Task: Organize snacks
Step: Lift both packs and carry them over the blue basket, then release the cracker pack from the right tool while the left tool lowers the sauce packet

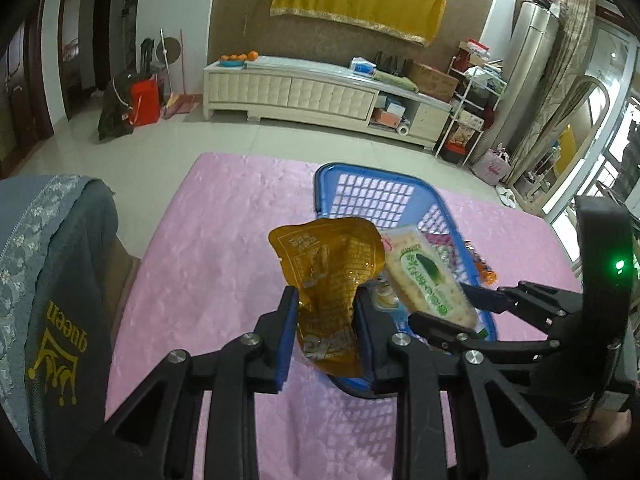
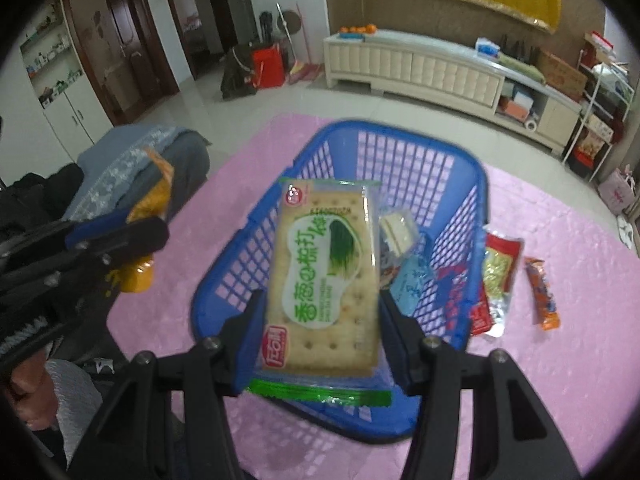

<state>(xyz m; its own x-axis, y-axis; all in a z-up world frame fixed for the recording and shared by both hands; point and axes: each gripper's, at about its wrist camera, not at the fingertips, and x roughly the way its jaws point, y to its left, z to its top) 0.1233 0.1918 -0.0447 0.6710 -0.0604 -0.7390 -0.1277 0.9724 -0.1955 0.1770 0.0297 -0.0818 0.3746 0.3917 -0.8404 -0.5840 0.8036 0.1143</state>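
Note:
My left gripper (image 1: 326, 320) is shut on an amber-yellow snack pouch (image 1: 332, 276) and holds it above the near left rim of the blue plastic basket (image 1: 360, 184). My right gripper (image 2: 320, 312) is shut on a green-and-white cracker pack (image 2: 324, 272) and holds it over the basket (image 2: 404, 160). The cracker pack also shows in the left wrist view (image 1: 428, 276), with the right gripper (image 1: 472, 308) beside it. The left gripper (image 2: 116, 232) and its pouch (image 2: 154, 196) show at the left of the right wrist view. Several small snacks (image 2: 400, 232) lie inside the basket.
The basket stands on a pink tablecloth (image 1: 224, 248). A red and yellow packet (image 2: 498, 280) and an orange stick packet (image 2: 542, 292) lie on the cloth right of the basket. A grey cloth-covered chair (image 1: 52, 280) stands at the table's left edge.

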